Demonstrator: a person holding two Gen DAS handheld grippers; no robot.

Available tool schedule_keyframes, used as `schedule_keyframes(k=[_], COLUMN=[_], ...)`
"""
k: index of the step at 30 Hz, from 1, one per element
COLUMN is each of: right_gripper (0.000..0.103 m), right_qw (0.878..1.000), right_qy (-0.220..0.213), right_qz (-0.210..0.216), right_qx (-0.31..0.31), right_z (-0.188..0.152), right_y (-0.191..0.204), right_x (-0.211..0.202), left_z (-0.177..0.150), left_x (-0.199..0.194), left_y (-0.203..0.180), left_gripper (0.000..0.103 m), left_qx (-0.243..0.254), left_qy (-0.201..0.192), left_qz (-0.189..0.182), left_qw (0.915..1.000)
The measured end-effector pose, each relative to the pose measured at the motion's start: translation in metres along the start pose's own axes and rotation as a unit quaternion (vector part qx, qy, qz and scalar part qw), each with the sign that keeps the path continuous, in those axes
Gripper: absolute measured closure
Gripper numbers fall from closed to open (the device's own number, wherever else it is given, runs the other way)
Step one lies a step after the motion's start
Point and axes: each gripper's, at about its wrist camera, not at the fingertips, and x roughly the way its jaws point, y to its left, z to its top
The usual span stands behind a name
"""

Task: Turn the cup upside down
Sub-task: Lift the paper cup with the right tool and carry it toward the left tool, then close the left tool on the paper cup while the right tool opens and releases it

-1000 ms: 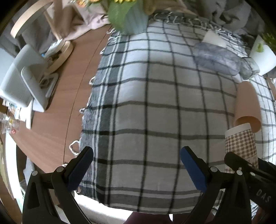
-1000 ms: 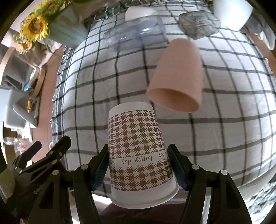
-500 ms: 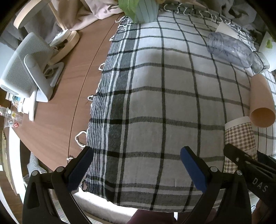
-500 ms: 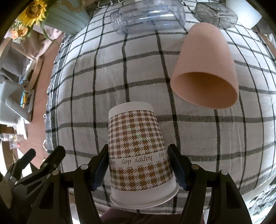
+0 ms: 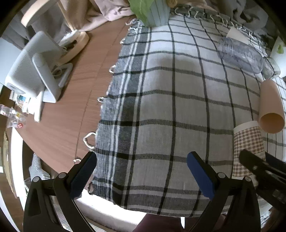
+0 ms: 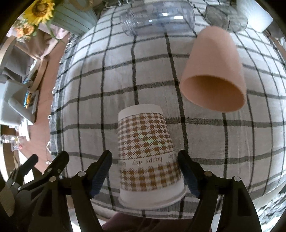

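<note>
Right tongs (image 6: 144, 171) have parted from the houndstooth cup (image 6: 146, 149), inverted at lower centre. Left tongs (image 5: 141, 171) gape empty; back straight out, rim undisturbed

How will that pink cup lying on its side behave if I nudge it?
The pink cup lies on its side on the checked cloth, so it will probably roll, curving because it tapers. It looks thin-walled and empty, so likely light and easily shoved. The cloth's weave may slow it somewhat.

The vase (image 5: 157, 12) is cut off by the top edge; small clutter (image 5: 16, 121) is unidentifiable.
</note>
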Motion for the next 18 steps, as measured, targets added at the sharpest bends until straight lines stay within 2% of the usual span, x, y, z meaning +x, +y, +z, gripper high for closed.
schedule_keyframes(k=[7, 13, 18], right_gripper=[0.027, 0.027, 0.027], right_qw=[0.997, 0.994, 0.993], right_qy=[-0.073, -0.106, -0.115], right_qz=[-0.004, 0.002, 0.018], right_qx=[-0.003, 0.013, 0.036], right_z=[-0.001, 0.005, 0.006], right_y=[-0.006, -0.025, -0.053], right_x=[-0.052, -0.078, -0.094], left_z=[0.004, 0.012, 0.022], left_x=[-0.022, -0.033, -0.033], left_y=[-0.018, -0.045, -0.077], left_gripper=[0.0, 0.0, 0.0], left_qx=[0.034, 0.062, 0.073], left_qy=[-0.025, 0.0, 0.049], left_qz=[0.02, -0.032, -0.084], left_qw=[0.9989, 0.9976, 0.9927])
